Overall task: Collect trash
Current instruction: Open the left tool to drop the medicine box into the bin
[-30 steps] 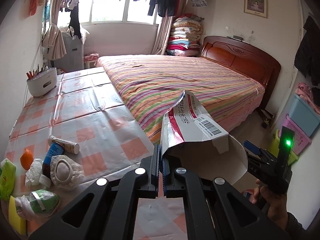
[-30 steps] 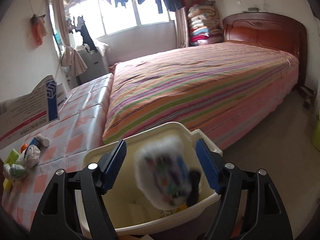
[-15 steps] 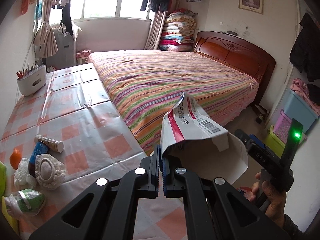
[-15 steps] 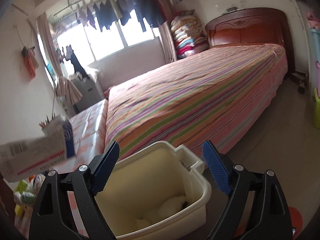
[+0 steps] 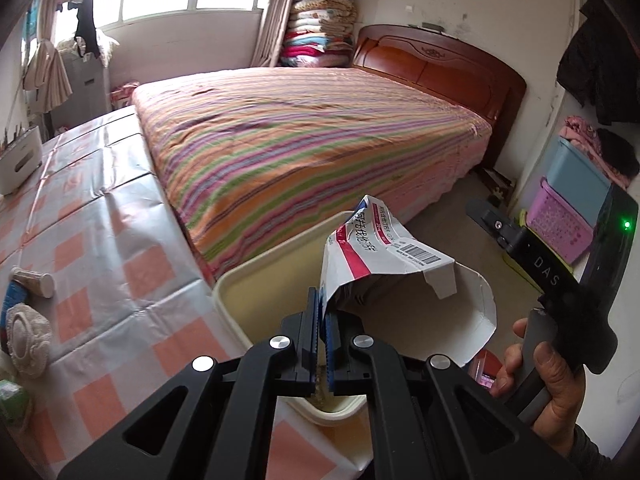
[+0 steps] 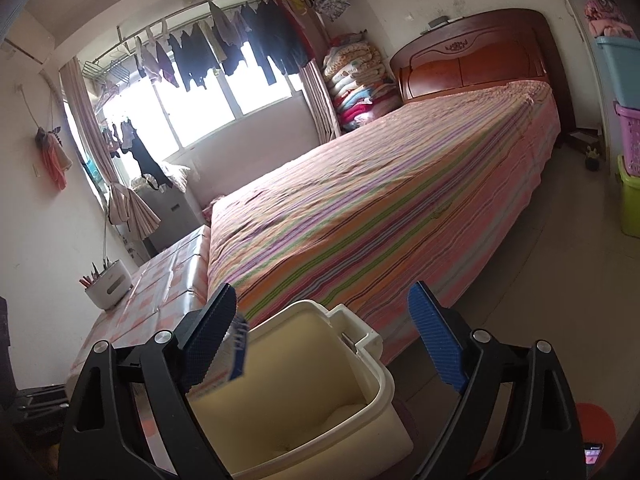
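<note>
Nearest the left wrist camera, the left gripper (image 5: 322,334) has its jaws pressed together on a torn edge of the flattened paper carton (image 5: 384,260), a white and red package with a barcode label. The carton hangs over the open mouth of the cream waste bin (image 5: 236,292), which stands off the near right corner of the worktop (image 5: 120,240), between it and the striped bed (image 5: 312,136).

Over the same bin, in the right wrist view, the right gripper (image 6: 322,340) has its blue pads spread wide with nothing between them, and it is carried in the person's hand (image 5: 544,364) to the right of the carton. Something pale lies at the bottom of the bin (image 6: 352,412), though I cannot tell what.

By my reading, the step in hand is the drop: the carton is in place above the bin but not yet let go. The next move calls for the left gripper to open so the carton falls inside; because the piece is broad and light, it may catch on the rim, so lowering it a little further first would help.

Along the near left edge of the worktop more trash waits: a crumpled white face mask (image 5: 28,334) and a small capped tube (image 5: 34,280) just beyond it. Further back near the left edge stands a white holder (image 5: 20,160), probably not trash.
</note>
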Action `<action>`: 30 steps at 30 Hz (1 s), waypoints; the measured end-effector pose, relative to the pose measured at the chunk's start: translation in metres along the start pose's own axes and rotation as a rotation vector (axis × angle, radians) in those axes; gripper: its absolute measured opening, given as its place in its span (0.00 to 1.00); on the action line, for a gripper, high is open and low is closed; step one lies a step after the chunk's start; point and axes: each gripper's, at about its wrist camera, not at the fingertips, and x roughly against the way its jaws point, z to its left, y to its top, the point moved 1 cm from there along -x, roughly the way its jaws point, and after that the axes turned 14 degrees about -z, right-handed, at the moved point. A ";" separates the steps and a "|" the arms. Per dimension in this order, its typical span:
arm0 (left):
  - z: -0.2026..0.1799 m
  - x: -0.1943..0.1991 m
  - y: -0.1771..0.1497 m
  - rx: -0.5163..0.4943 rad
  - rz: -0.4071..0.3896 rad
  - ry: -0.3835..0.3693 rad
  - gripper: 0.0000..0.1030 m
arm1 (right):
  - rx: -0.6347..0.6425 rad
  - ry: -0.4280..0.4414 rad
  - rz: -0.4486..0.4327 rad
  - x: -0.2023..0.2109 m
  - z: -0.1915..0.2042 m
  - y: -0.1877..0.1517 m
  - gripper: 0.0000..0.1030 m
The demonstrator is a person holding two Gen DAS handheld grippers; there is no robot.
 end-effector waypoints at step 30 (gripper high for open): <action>0.068 0.117 0.017 0.119 -0.186 0.208 0.79 | 0.160 0.273 0.004 0.010 0.101 -0.010 0.84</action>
